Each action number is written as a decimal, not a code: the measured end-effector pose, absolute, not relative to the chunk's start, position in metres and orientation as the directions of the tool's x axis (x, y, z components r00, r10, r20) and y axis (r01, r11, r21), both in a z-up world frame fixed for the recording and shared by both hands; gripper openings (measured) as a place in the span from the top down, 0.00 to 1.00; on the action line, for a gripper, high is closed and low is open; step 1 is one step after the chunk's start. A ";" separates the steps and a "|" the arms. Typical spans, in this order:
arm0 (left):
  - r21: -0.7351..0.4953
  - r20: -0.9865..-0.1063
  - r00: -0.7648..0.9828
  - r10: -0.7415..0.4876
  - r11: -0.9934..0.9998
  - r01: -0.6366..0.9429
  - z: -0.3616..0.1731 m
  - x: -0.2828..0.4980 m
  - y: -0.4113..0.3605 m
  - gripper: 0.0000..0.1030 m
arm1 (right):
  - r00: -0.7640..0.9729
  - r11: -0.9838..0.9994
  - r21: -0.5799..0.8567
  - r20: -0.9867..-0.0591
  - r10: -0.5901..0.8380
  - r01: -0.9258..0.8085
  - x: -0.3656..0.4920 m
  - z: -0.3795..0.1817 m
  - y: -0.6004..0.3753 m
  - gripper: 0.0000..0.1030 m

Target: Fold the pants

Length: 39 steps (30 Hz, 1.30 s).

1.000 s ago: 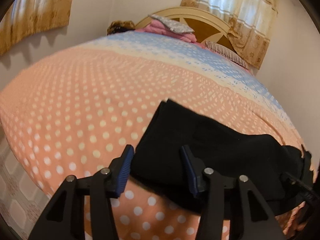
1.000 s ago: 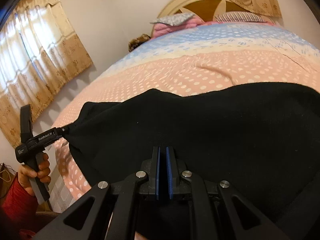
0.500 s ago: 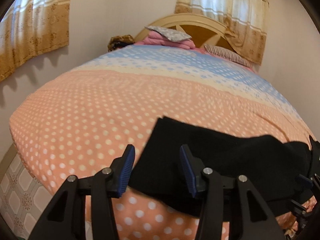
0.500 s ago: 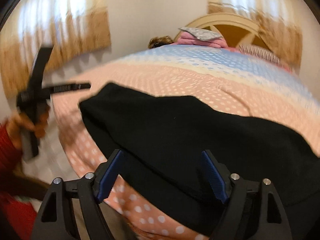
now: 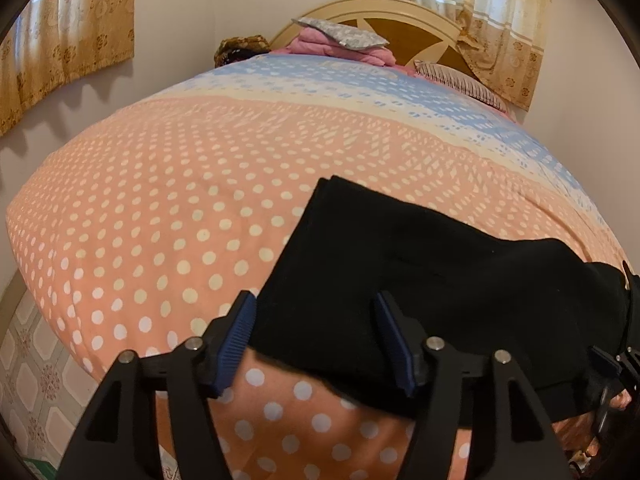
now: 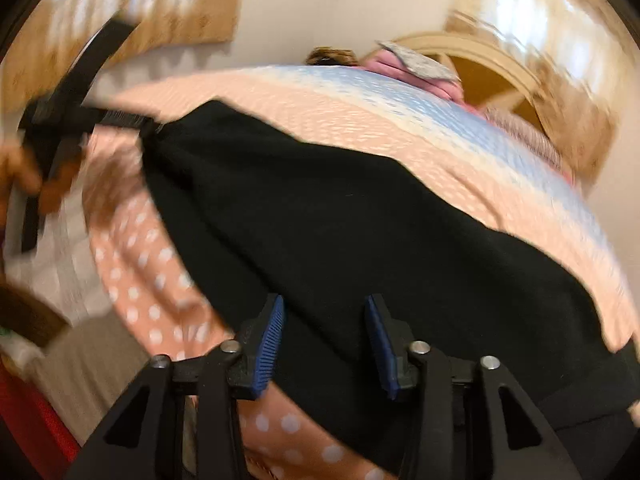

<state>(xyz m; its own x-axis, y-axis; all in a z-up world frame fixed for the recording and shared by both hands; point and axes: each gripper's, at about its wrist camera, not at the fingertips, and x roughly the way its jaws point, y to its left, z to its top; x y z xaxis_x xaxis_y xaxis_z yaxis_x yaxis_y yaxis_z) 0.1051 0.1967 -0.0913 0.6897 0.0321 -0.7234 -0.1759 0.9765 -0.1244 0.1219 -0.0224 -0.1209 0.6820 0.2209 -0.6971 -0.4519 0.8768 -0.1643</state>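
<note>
Where soft black pants [image 5: 420, 276] lie flat, ribbed-pad left gripper [image 5: 316, 340] & right gripper [image 6: 324, 344] gape.

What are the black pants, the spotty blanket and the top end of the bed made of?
The black pants look like soft, matte knit or fleece: no shine, limp rounded folds. The spotty blanket looks like printed cotton, smooth and matte, though that is a guess. The headboard seems to be painted wood, cream rim with glossy brown panels.
</note>
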 end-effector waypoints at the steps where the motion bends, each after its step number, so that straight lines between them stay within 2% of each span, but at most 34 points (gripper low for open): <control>1: -0.123 -0.725 0.687 0.034 0.976 -0.178 -0.092 0.105 0.197 0.32 | 0.688 0.896 -0.146 -0.695 0.208 -0.419 0.129 -0.120 -0.028 0.89; 4: -0.129 -0.732 0.680 0.031 0.975 -0.183 -0.095 0.107 0.199 0.29 | 0.670 0.922 -0.033 -0.697 0.255 -0.386 0.143 -0.115 -0.045 0.94; 8: -0.147 -0.739 0.674 0.015 0.972 -0.182 -0.095 0.108 0.204 0.28 | 0.649 0.906 -0.002 -0.698 0.302 -0.424 0.139 -0.107 -0.043 0.94; 13: -0.111 -0.736 0.677 0.027 0.981 -0.160 -0.091 0.107 0.208 0.27 | 0.621 0.849 -0.090 -0.722 0.304 -0.520 0.106 -0.089 -0.035 0.95; 17: -0.076 -0.740 0.671 0.053 0.984 -0.162 -0.090 0.106 0.205 0.26 | 0.560 0.836 -0.104 -0.785 0.264 -0.539 0.099 -0.124 -0.034 0.94; 20: -0.032 -0.728 0.678 0.100 0.983 -0.179 -0.079 0.105 0.200 0.27 | 0.602 0.856 -0.086 -0.746 0.284 -0.510 0.095 -0.128 -0.038 0.92; 22: 0.008 -0.673 0.729 0.125 0.987 -0.162 -0.061 0.098 0.189 0.28 | 0.571 0.865 -0.021 -0.759 0.312 -0.501 0.101 -0.120 -0.045 0.84; 24: 0.028 -0.632 0.767 0.111 0.992 -0.120 -0.046 0.096 0.176 0.28 | 0.543 0.861 0.104 -0.736 0.403 -0.498 0.102 -0.106 -0.061 0.59; 25: 0.027 -0.619 0.779 0.095 0.995 -0.100 -0.042 0.096 0.170 0.28 | 0.536 0.845 0.190 -0.699 0.474 -0.500 0.102 -0.096 -0.072 0.50; 26: 0.016 -0.614 0.787 0.062 0.998 -0.067 -0.039 0.099 0.160 0.28 | 0.537 0.828 0.263 -0.657 0.530 -0.496 0.103 -0.087 -0.083 0.34; 27: 0.007 -0.616 0.787 0.039 0.999 -0.044 -0.038 0.102 0.154 0.28 | 0.538 0.798 0.344 -0.600 0.592 -0.495 0.109 -0.075 -0.096 0.29; 29: -0.011 -0.630 0.776 -0.004 1.000 -0.004 -0.043 0.114 0.136 0.28 | 0.548 0.763 0.424 -0.532 0.646 -0.488 0.124 -0.061 -0.105 0.29; 32: -0.057 -0.653 0.754 -0.069 0.998 0.041 -0.055 0.120 0.114 0.28 | 0.578 0.751 0.447 -0.480 0.660 -0.486 0.165 -0.045 -0.109 0.29; 35: -0.046 -0.657 0.748 -0.091 0.996 0.082 -0.065 0.113 0.096 0.28 | 0.555 0.770 0.416 -0.534 0.638 -0.484 0.214 -0.054 -0.092 0.29; 38: 0.091 -0.679 0.734 0.014 0.994 0.065 -0.088 0.106 0.082 0.28 | 0.482 0.769 0.414 -0.606 0.632 -0.486 0.246 -0.077 -0.075 0.29; 39: 0.094 -0.697 0.716 0.021 0.994 0.062 -0.095 0.106 0.081 0.28 | 0.448 0.769 0.419 -0.636 0.628 -0.483 0.250 -0.086 -0.070 0.29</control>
